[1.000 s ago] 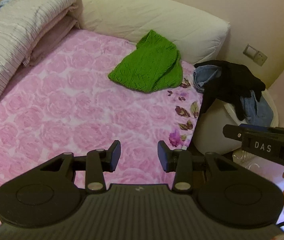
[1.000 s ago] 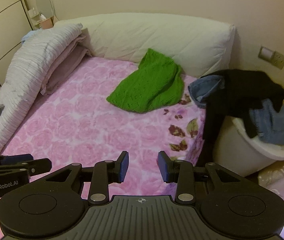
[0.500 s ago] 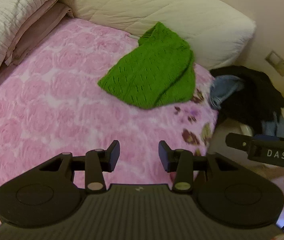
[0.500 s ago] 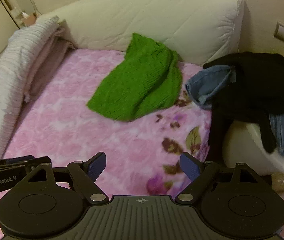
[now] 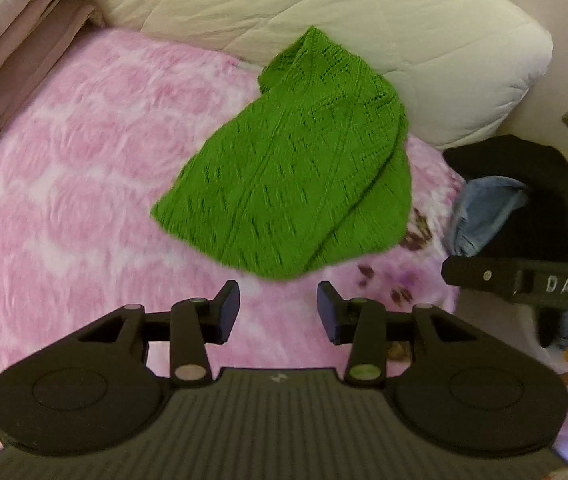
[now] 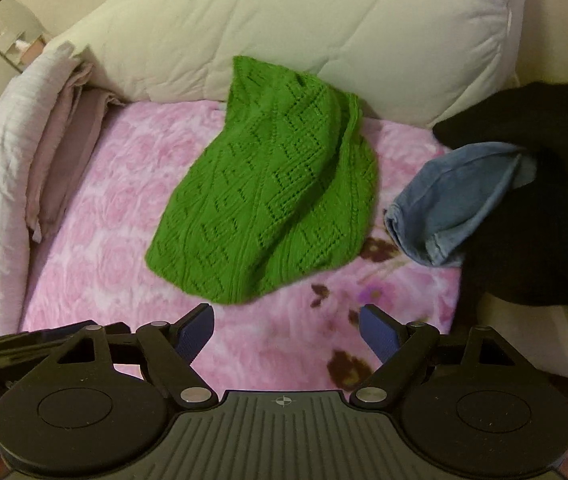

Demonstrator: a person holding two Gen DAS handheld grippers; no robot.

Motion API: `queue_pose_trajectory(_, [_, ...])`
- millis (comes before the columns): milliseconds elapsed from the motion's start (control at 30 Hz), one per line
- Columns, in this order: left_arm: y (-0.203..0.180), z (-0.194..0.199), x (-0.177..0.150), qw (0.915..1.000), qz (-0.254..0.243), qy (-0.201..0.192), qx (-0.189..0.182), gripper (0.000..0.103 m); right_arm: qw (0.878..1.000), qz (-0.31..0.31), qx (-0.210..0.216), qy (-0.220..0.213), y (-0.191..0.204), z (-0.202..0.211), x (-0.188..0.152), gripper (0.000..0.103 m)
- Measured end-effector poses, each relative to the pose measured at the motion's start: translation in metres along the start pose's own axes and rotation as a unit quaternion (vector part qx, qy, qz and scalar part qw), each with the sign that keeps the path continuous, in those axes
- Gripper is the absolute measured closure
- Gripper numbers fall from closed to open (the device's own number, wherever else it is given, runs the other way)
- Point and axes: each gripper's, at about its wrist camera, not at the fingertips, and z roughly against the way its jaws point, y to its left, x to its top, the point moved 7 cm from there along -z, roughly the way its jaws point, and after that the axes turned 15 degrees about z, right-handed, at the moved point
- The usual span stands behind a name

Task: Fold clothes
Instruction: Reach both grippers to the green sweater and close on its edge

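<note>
A green knitted garment (image 5: 296, 176) (image 6: 272, 200) lies crumpled on the pink floral blanket (image 5: 84, 184) (image 6: 116, 216), its far end against the cream pillow. My left gripper (image 5: 279, 312) hovers just short of the garment's near edge, open, with nothing between its fingers. My right gripper (image 6: 286, 334) hangs beside it, jaws spread wide and empty, also short of the near hem. Its side shows at the right of the left wrist view.
A big cream pillow (image 5: 324, 12) (image 6: 304, 28) lines the far side. Folded bedding (image 5: 0, 32) (image 6: 24, 140) is piled on the left. A black garment (image 6: 532, 200) and blue jeans (image 6: 456, 204) spill from a white basket (image 6: 524, 336) off the bed's right edge.
Both grippers came forward and down toward the green garment, which now looms much larger. The right gripper's jaws spread from narrow to wide; the left's look the same.
</note>
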Motion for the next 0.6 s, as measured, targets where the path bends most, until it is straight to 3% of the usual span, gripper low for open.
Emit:
queue_pose_trajectory(233, [0.002, -0.056, 0.030, 0.9999, -0.007, -0.011, 0.007, 0.065, 0.998, -0.054, 0.030, -0.008, -0.026, -0.049, 0.030, 0.019])
queue_pose_trajectory(600, [0.014, -0.128, 0.062, 1.0000, 0.009, 0.002, -0.002, 0.065, 0.996, -0.085, 0.028, -0.001, -0.042, -0.121, 0.058, 0.020])
